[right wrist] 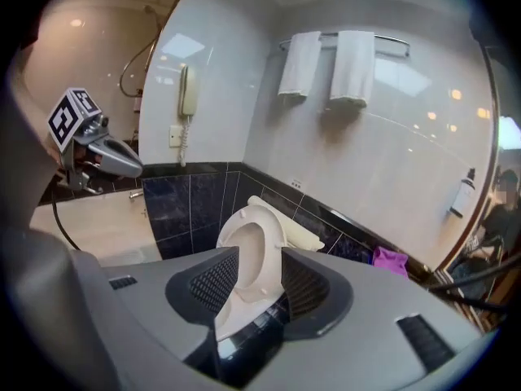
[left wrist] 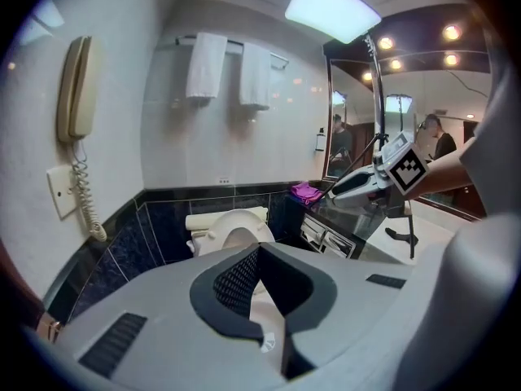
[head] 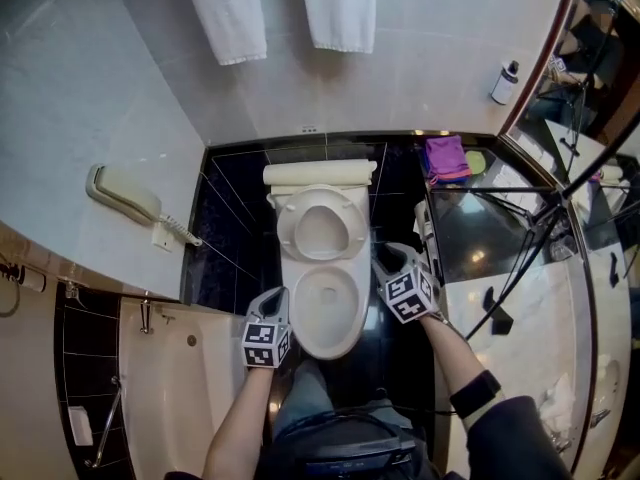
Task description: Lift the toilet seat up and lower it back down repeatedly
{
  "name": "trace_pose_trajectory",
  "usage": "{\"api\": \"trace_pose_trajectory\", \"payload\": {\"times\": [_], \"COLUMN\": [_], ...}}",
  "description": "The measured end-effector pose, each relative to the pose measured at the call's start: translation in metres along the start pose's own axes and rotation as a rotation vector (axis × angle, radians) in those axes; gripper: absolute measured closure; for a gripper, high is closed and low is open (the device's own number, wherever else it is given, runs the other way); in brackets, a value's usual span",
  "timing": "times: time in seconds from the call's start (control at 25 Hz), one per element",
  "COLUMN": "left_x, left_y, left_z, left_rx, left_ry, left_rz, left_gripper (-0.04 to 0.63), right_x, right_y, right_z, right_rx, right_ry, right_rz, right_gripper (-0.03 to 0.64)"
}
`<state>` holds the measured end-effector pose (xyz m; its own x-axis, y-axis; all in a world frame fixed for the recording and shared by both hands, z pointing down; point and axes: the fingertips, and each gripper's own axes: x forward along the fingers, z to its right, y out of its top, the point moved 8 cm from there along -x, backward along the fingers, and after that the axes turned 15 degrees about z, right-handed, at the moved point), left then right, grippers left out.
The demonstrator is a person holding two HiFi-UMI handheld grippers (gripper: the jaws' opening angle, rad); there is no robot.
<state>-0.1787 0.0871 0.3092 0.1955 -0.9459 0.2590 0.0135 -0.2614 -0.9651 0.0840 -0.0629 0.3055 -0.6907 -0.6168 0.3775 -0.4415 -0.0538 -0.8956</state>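
Left gripper point(left wrist: 259, 255): pads together at the tips, nothing between them, just beside the left front of the toilet bowl point(head: 325, 308). Right gripper point(right wrist: 260, 287): jaws well apart, empty, to the bowl's right, clear of it. Toilet seat point(head: 320, 223) stands raised against the tank point(head: 320, 173). Black tile floor and lower wall, pale wall above; two white towels point(head: 285, 8), wall phone point(head: 125, 196), bathtub point(head: 185, 378) at left, purple cloth point(head: 445, 158) on the counter. Both forearms reach forward, the grippers angled downward.
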Motion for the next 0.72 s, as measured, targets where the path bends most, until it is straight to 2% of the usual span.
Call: {"api": "trace_pose_trajectory", "payload": {"times": [0.2, 0.32, 0.44, 0.56, 0.72], "left_x": [0.053, 0.082, 0.107, 0.130, 0.154], "left_y": [-0.016, -0.027, -0.037, -0.053, -0.071], "left_z": [-0.024, -0.038, -0.048, -0.062, -0.079], "left_rx": [0.014, 0.005, -0.025, -0.024, -0.038], "left_ry": [-0.022, -0.028, -0.036, -0.037, -0.023], "left_rz": [-0.025, -0.028, -0.035, -0.033, -0.036], "left_gripper": [0.598, 0.598, 0.598, 0.598, 0.598], "right_x": [0.084, 0.134, 0.178, 0.216, 0.263], "right_y": [0.010, 0.010, -0.001, -0.011, -0.018], "right_z": [0.022, 0.031, 0.041, 0.050, 0.053], "right_rx": [-0.216, -0.308, -0.364, -0.398, -0.432], "right_ry": [0.038, 0.064, 0.082, 0.099, 0.120], "right_rz": [-0.047, -0.076, -0.116, -0.147, -0.157], "right_gripper": [0.420, 0.407, 0.407, 0.407, 0.408]}}
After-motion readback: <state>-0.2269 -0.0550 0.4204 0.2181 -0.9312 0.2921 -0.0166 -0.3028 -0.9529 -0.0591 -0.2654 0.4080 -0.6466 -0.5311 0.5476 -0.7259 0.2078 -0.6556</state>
